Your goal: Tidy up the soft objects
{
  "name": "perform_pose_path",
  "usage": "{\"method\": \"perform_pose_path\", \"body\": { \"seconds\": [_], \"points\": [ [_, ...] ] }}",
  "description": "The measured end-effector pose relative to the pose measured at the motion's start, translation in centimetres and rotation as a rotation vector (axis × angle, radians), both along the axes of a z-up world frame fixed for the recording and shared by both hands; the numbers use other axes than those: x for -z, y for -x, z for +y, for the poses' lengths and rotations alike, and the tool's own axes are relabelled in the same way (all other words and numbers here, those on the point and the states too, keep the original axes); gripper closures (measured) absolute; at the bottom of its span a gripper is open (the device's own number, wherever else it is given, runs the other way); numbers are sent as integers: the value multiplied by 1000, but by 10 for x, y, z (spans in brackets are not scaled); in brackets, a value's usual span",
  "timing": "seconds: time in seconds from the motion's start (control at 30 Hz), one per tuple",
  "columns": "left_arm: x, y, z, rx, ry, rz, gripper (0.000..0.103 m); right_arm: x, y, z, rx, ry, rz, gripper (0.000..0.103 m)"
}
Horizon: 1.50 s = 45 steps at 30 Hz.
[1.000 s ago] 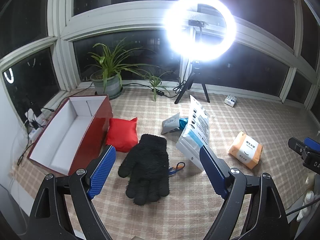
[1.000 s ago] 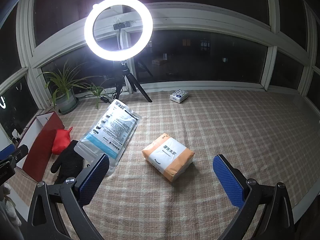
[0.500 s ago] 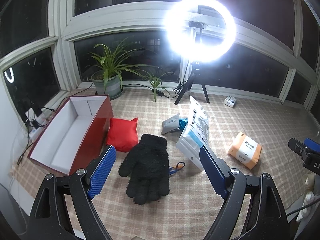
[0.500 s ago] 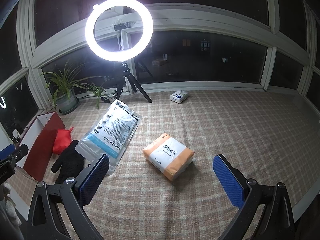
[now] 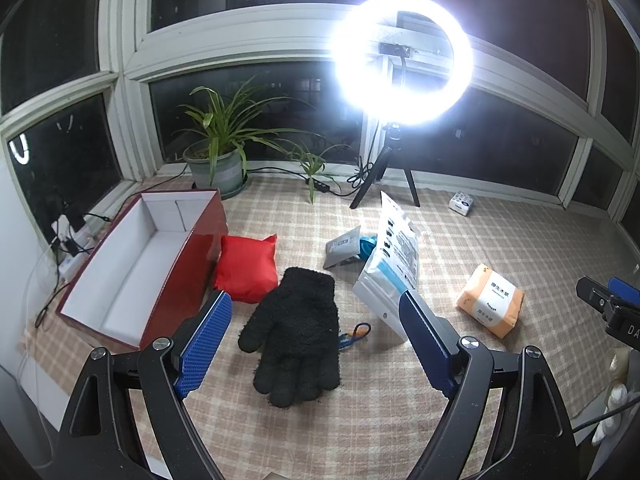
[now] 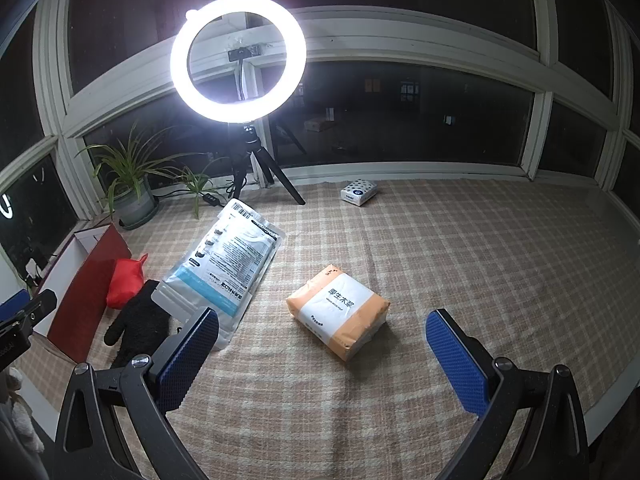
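A black fuzzy glove [image 5: 296, 330] lies flat on the checked cloth, right in front of my open, empty left gripper [image 5: 316, 338]. A red pouch [image 5: 247, 267] leans against the open red box [image 5: 132, 264] with a white inside. An orange and white tissue pack [image 6: 340, 310] lies ahead of my open, empty right gripper [image 6: 320, 354]; it also shows in the left wrist view [image 5: 490, 300]. A large clear plastic bag [image 6: 224, 264] lies to its left, beside the glove [image 6: 138, 322].
A ring light on a tripod [image 5: 402, 60] and a potted plant [image 5: 216, 160] stand by the windows. A small grey packet [image 5: 342, 246] and a small white tissue pack [image 6: 359, 192] lie on the cloth. Cables and a power strip [image 5: 70, 240] lie left of the box.
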State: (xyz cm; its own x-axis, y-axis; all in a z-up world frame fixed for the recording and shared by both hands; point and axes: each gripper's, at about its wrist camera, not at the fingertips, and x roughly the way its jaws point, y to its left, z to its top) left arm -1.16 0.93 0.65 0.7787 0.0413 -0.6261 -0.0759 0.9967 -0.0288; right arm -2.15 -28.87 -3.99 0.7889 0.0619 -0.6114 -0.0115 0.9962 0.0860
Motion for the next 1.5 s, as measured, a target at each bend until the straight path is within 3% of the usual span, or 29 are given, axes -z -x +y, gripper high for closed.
{"method": "perform_pose_path", "body": {
  "seconds": [1.5],
  "points": [
    [10,-7,-15,20,27,7,17,15,-11,-20,16,-22,24,1]
  ]
}}
